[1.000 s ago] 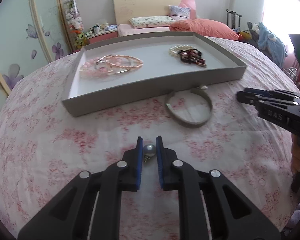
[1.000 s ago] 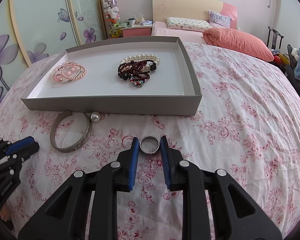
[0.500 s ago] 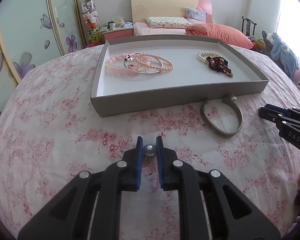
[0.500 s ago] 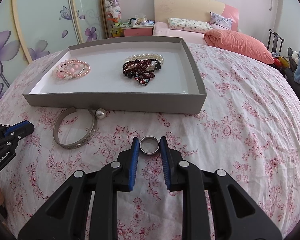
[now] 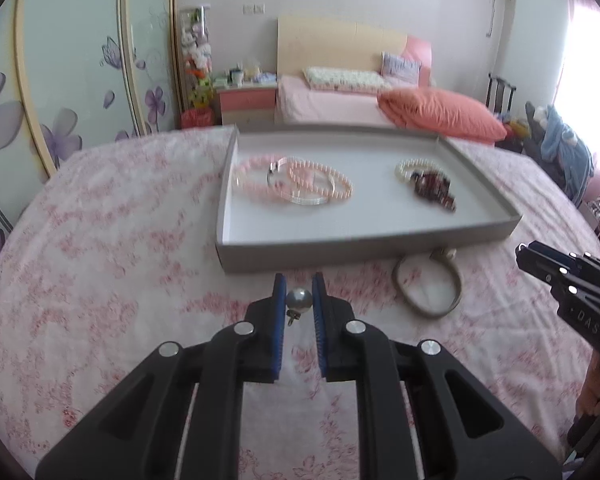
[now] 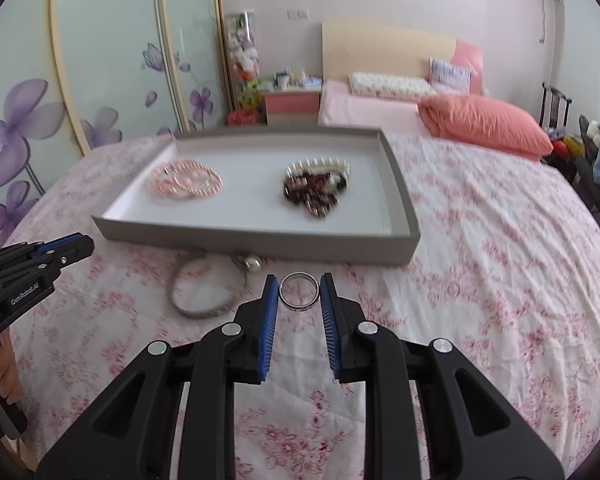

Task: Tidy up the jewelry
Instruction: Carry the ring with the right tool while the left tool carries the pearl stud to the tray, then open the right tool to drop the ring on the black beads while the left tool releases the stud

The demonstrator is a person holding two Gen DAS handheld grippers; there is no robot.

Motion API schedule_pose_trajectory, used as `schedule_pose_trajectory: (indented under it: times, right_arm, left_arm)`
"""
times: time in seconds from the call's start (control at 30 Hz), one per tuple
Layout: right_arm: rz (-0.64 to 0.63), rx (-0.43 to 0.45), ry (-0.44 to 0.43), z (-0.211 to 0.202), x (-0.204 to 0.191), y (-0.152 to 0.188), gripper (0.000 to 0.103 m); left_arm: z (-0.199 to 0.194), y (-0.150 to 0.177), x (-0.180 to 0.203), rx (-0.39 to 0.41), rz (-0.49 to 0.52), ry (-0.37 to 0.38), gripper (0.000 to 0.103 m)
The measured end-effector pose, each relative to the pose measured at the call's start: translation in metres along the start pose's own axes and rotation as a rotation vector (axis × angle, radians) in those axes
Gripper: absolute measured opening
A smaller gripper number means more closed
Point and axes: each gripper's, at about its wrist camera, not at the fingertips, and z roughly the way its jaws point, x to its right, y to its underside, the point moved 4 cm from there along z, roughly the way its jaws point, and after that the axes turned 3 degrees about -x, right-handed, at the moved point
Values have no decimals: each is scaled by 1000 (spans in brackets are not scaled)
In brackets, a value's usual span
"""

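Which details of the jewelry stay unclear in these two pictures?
- Dark bead pile, right wrist view: motion blur, strands uncountable.
- Bangle, left wrist view: its far end, by the tray, is blurred.
- Pearl pendant in the left gripper: the loop is too small to make out.

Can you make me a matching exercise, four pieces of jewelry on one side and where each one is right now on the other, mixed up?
Things:
1. pearl earring
2. silver ring
3. metal bangle
4. pink bead bracelets

Places:
A. inside the grey tray
B. in the right hand-held gripper
C. on the bedspread before the tray
D. in the left hand-held gripper

Pairs: 1-D, 2-B, 3-C, 4-A
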Motion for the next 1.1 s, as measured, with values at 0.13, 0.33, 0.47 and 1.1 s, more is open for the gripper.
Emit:
schedule_pose_trajectory:
  times: [0.13, 0.33, 0.47, 1.1]
  right_arm:
    - [-13, 83, -1, -18, -7, -11, 23]
    - [-37, 227, 13, -43, -15, -28, 23]
    - [-43, 296, 19, -52, -17, -41, 23]
    - [-36, 310, 33, -11, -13, -82, 23]
  left_arm:
    - [-17, -10, 6, 73, 14, -7, 14]
    - [-31, -23, 15, 138, 30, -8, 14]
    - [-32, -33, 20, 160, 31, -8, 14]
    - [17, -80, 17, 164, 4, -10, 14]
